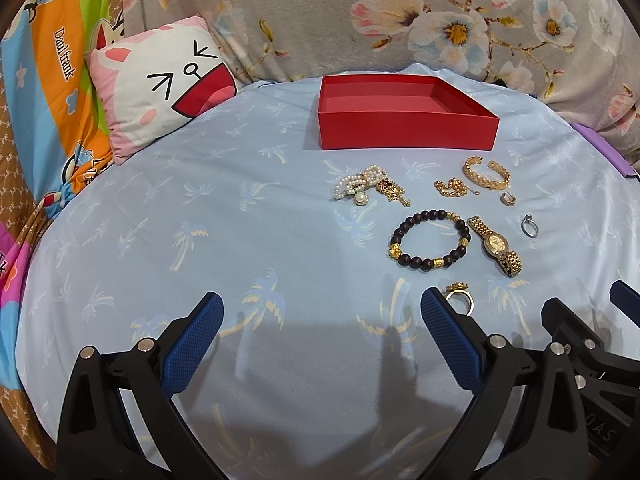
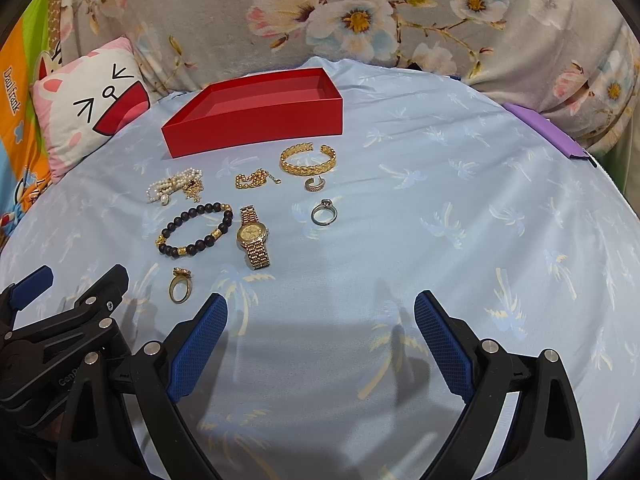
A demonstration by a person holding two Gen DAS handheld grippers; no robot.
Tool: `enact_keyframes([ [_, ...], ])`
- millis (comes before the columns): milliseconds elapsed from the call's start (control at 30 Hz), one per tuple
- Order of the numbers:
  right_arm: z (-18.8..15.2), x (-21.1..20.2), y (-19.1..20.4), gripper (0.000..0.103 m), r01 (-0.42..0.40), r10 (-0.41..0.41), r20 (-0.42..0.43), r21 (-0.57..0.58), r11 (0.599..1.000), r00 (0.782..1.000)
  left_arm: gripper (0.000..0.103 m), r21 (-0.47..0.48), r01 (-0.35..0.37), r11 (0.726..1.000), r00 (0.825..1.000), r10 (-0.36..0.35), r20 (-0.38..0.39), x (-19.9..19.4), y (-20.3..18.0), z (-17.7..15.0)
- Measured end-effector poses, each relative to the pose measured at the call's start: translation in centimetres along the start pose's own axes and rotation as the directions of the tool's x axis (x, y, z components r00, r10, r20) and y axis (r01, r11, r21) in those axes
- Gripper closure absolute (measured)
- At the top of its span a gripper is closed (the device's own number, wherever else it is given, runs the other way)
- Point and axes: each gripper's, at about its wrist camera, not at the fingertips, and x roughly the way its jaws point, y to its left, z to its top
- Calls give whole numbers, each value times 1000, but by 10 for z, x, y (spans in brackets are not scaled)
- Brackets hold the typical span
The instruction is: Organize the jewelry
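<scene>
An open, empty red box point(image 1: 408, 130) point(image 2: 256, 128) stands at the back of the light blue cloth. In front of it lie a pearl piece point(image 1: 358, 186) point(image 2: 172, 188), a gold chain point(image 1: 452, 187) point(image 2: 254, 179), a gold cuff bangle point(image 1: 486, 174) point(image 2: 308, 160), a small hoop point(image 2: 315, 184), a silver ring point(image 1: 529, 226) point(image 2: 324, 213), a dark bead bracelet point(image 1: 430, 243) point(image 2: 196, 235), a gold watch point(image 1: 496, 245) point(image 2: 253, 237) and a gold ring point(image 1: 460, 298) point(image 2: 181, 285). My left gripper point(image 1: 322, 316) and right gripper point(image 2: 320, 316) are open and empty, held side by side near the cloth's front.
A cartoon-face cushion point(image 1: 160, 84) point(image 2: 86, 104) lies at the back left. Floral fabric point(image 1: 440, 20) backs the cloth. A purple object point(image 2: 548, 132) sits at the right edge.
</scene>
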Motion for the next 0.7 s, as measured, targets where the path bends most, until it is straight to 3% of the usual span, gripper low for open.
enact_keyframes([
  [700, -1, 0, 0, 10, 5, -5, -2, -3, 1000, 1000, 7, 0, -1, 1000, 1000, 1, -6, 4, 0, 0],
])
